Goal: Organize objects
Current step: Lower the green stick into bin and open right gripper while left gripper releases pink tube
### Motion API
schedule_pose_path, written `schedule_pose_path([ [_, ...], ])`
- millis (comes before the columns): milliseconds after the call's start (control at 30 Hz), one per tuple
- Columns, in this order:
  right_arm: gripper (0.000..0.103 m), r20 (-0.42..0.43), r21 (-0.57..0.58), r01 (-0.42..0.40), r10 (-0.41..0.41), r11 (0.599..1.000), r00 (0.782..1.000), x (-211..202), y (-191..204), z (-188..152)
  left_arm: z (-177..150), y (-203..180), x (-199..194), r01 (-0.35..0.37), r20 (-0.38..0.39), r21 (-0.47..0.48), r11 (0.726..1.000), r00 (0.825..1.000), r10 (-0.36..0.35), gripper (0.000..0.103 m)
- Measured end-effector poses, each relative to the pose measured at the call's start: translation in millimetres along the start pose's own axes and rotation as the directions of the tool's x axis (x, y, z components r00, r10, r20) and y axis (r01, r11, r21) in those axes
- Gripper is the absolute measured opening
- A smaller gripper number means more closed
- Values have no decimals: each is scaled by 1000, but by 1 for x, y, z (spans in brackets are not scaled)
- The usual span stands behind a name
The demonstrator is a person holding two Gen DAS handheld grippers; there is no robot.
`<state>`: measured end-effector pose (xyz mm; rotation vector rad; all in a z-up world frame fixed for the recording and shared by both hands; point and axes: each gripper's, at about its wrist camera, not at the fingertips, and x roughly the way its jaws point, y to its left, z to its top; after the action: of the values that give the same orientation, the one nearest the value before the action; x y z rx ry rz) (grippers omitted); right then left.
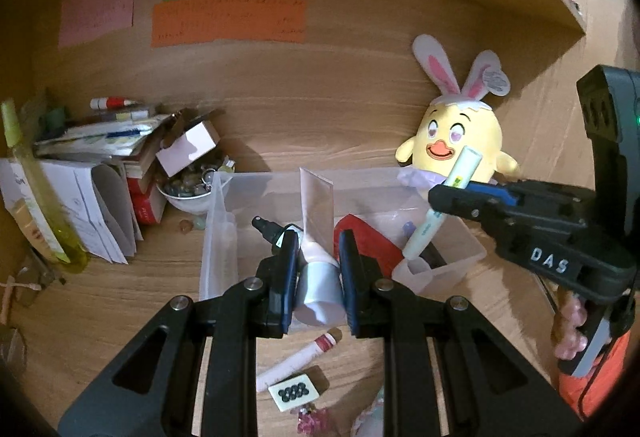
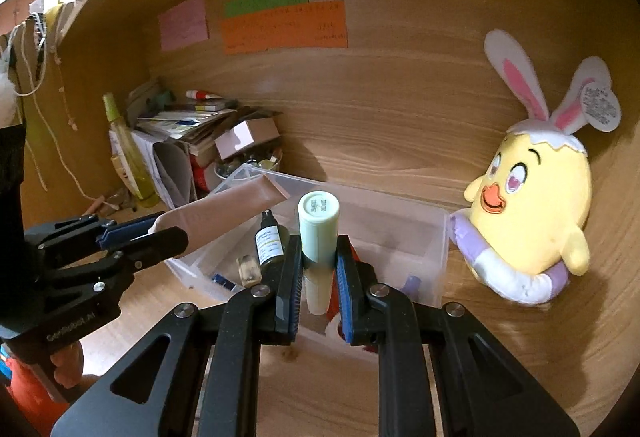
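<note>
A clear plastic bin [image 1: 218, 221] [image 2: 436, 257] stands on the wooden desk. My left gripper [image 1: 318, 257] is shut on a pale squeeze tube with a silver cap [image 1: 318, 289], held over the bin's near edge; the tube shows in the right wrist view [image 2: 224, 213]. My right gripper [image 2: 319, 265] is shut on a pale green stick tube [image 2: 318, 233], also over the bin; it shows in the left wrist view [image 1: 440, 209]. In the bin lie a dark dropper bottle [image 2: 270, 241] [image 1: 268, 231], a red item [image 1: 368, 237] and small bits.
A yellow chick plush [image 1: 456, 141] [image 2: 532, 209] leans on the back wall right of the bin. A pile of papers and boxes [image 1: 100, 157] and a bowl of trinkets [image 1: 192, 189] sit left. A white-red tube [image 1: 298, 359] and a tile [image 1: 294, 391] lie on the desk.
</note>
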<state>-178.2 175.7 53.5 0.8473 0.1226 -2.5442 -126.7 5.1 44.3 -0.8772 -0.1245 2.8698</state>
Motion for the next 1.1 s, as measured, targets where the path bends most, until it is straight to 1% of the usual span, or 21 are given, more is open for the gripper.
schedule_pose_path([
  [67,14,-16,7,9,-9,1000,1000,11,0,0,0,2,9,2,-13,-10,1000,1000,-2,20],
  [167,14,-49,23,-26,27,999,998,25,1,-3,-2,4,21,4,-38,-13,1000,999,-4,20],
  [367,14,-89,-2,-38,37,999,995,40,11,-9,-5,8,38,25,-79,-26,999,997,-27,20],
  [633,14,-151,26,14,-10,1000,988,64,-2,-15,-10,17,57,39,-141,-62,997,989,-48,20],
  [700,15,-162,29,27,-22,999,986,67,-5,-16,-11,16,58,27,-141,-54,998,989,-35,20],
  [800,16,-167,16,66,-62,998,984,70,-7,-18,-12,14,57,2,-135,-35,999,991,-7,20],
  [867,17,-162,3,92,-90,996,983,70,-6,-17,-12,15,57,-21,-133,-31,999,991,17,26],
  [900,19,-158,-3,110,-109,994,981,70,-6,-17,-12,15,57,-35,-131,-29,999,991,31,29],
  [933,24,-153,-11,129,-129,992,980,70,-5,-17,-12,16,57,-46,-129,-30,998,991,42,34],
  [967,34,-147,-16,144,-145,989,978,69,-5,-17,-12,17,56,-54,-128,-30,998,991,50,39],
  [1000,39,-140,-21,155,-157,988,978,68,-4,-17,-12,17,55,-60,-124,-29,998,991,56,41],
  [1033,47,-131,-26,166,-168,986,977,66,-4,-17,-12,17,54,-65,-118,-29,997,991,61,42],
  [1067,51,-119,-31,180,-183,983,976,64,-2,-16,-12,17,52,-69,-111,-29,997,992,66,44],
  [1100,52,-106,-40,196,-200,980,974,62,-1,-16,-11,17,50,-70,-105,-28,997,992,67,45],
])
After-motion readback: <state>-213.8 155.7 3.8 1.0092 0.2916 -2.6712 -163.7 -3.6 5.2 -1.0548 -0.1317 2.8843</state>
